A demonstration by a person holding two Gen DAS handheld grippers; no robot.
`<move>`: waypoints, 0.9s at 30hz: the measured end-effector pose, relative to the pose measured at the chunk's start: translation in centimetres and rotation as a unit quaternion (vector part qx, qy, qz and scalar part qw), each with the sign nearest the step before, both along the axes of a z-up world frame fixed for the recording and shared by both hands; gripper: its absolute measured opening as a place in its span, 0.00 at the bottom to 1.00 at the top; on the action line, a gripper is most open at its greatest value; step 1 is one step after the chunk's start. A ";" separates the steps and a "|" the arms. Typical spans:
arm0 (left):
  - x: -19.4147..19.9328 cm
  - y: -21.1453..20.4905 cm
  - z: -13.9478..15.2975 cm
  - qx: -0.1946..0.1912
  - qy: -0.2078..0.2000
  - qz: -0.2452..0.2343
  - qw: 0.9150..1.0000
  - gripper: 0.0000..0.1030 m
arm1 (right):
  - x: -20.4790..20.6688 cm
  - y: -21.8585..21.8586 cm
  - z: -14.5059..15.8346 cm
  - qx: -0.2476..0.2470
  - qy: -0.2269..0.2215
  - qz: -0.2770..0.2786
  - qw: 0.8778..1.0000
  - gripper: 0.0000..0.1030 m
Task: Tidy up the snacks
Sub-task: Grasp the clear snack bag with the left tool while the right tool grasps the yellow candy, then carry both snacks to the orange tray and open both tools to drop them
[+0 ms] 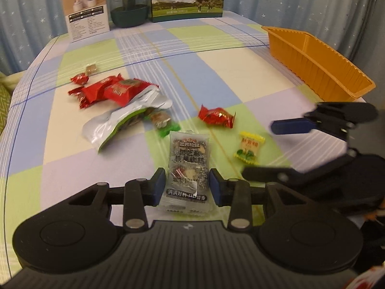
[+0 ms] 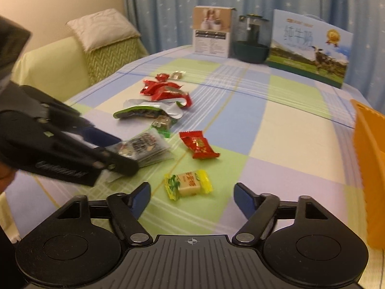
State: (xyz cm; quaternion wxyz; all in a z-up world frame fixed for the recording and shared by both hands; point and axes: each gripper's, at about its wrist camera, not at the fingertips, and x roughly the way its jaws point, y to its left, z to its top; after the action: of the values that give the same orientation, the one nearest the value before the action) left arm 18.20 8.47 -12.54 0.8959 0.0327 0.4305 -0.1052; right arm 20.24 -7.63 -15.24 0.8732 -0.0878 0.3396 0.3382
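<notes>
Snack packet (image 1: 186,168) | left gripper (image 1: 187,187) straddling (contact unclear) | right gripper (image 2: 192,196) spread wide

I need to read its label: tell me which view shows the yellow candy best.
The right wrist view: the yellow candy lies close, just ahead of the open right gripper, unobstructed, label facing up. The left wrist view shows it smaller, off to the right, beside the right gripper's fingers.

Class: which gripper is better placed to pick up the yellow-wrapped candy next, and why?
Right. The right gripper is open with the yellow candy just ahead between its fingers; the left gripper already straddles the clear snack packet.
</notes>
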 end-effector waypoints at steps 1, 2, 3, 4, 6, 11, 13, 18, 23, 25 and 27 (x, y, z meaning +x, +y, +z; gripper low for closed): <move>-0.2 0.1 0.0 -0.003 0.000 0.003 1.000 0.35 | 0.3 0.2 -0.1 -0.001 0.003 0.003 1.000 0.61; -0.4 0.2 0.0 -0.005 -0.001 0.005 1.000 0.35 | 0.5 0.3 -0.2 -0.001 0.002 0.004 1.000 0.59; -0.5 0.2 0.0 -0.007 -0.002 0.008 1.000 0.35 | 0.7 0.4 -0.3 -0.001 0.001 0.007 1.000 0.58; -0.6 0.3 -0.1 -0.009 -0.002 0.010 1.000 0.35 | 0.8 0.5 -0.3 -0.002 -0.002 0.011 1.000 0.57; -0.5 0.3 -0.2 -0.013 -0.001 0.015 1.000 0.36 | 0.8 0.6 -0.3 -0.002 -0.006 0.015 1.000 0.49; -0.3 0.2 -0.5 -0.008 0.000 0.018 1.000 0.43 | 0.7 0.9 -0.1 -0.006 -0.009 0.015 1.000 0.29; -0.3 0.2 -0.6 -0.007 -0.002 0.020 1.000 0.45 | 0.5 0.8 -0.1 -0.006 -0.010 0.014 1.000 0.27; 0.0 -0.1 -0.7 0.002 -0.010 0.023 1.000 0.45 | 0.4 0.2 0.1 0.003 0.003 -0.005 1.000 0.25; 0.4 -0.6 -0.7 0.010 -0.015 0.023 1.000 0.44 | 0.1 -0.6 0.4 0.004 0.006 -0.028 1.000 0.25; 0.4 -0.8 -0.7 0.014 -0.014 0.021 1.000 0.38 | 0.0 -0.9 0.5 0.004 0.008 -0.041 0.999 0.25; 0.2 -1.1 -0.7 0.020 -0.013 0.021 0.999 0.35 | 0.0 -1.3 0.6 0.007 0.010 -0.052 0.999 0.25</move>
State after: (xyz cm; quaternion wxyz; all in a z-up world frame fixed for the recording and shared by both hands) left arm 18.45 7.41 -13.25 0.9028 0.0427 0.4210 -0.0772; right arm 20.20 -8.91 -14.63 0.8868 -0.0604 0.3502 0.2954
